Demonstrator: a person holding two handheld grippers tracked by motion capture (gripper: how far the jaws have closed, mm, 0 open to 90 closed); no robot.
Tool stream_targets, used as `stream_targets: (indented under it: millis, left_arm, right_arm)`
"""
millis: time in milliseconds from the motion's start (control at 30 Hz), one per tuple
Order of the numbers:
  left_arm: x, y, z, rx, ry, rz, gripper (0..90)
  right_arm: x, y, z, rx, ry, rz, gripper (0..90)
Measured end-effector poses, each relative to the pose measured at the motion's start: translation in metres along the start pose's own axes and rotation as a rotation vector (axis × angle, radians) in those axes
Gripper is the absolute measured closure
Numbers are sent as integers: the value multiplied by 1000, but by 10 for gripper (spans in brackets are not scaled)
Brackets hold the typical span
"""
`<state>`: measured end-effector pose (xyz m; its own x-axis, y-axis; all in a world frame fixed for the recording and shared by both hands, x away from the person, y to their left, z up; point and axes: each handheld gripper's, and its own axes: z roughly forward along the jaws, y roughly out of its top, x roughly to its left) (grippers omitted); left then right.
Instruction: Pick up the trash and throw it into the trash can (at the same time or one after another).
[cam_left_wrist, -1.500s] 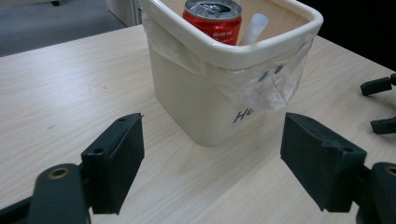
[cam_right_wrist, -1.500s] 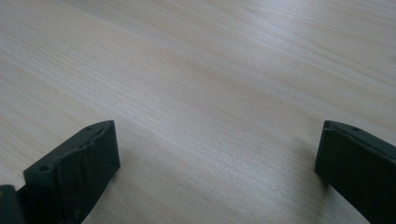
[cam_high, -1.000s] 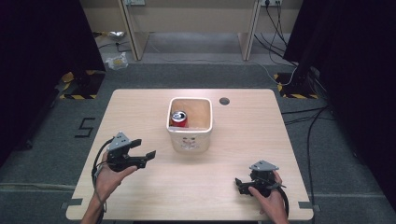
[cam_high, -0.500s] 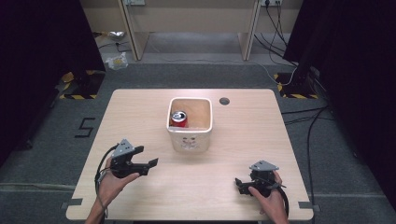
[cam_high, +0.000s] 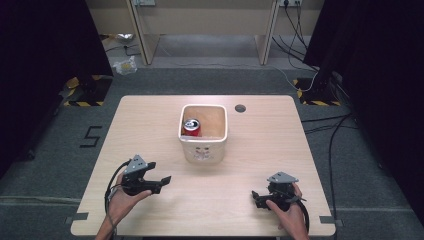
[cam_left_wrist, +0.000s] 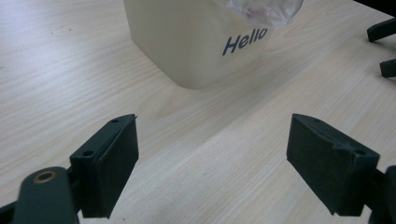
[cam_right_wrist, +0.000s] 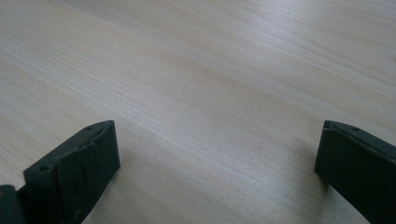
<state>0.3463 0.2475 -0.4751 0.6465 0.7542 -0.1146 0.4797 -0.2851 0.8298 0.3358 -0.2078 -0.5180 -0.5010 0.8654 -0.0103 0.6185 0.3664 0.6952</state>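
The bench (cam_high: 150, 125) carries a cream bin (cam_high: 204, 150) at its middle, a red can (cam_high: 191, 128) upright inside. Left tongs (cam_high: 162, 182), empty, have just been spreading near the bin. Right tongs (cam_high: 256, 197) gape empty.

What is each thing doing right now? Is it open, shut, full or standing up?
Left gripper: open, nothing between its jaws, which have just been opening.
Right gripper: open, nothing between its jaws.
Bin: upright on the table, top open, can inside.
Can: upright in the bin's left side.
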Motion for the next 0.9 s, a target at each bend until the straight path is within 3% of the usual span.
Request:
stream_targets:
  millis: [467, 900]
  left_arm:
    - [-1, -18, 4, 35, 1, 1, 164]
    - [-3, -35, 3, 87, 23, 28, 164]
  right_arm:
    - [0, 0, 0, 0, 0, 0, 0]
    - [0, 0, 0, 0, 0, 0, 0]
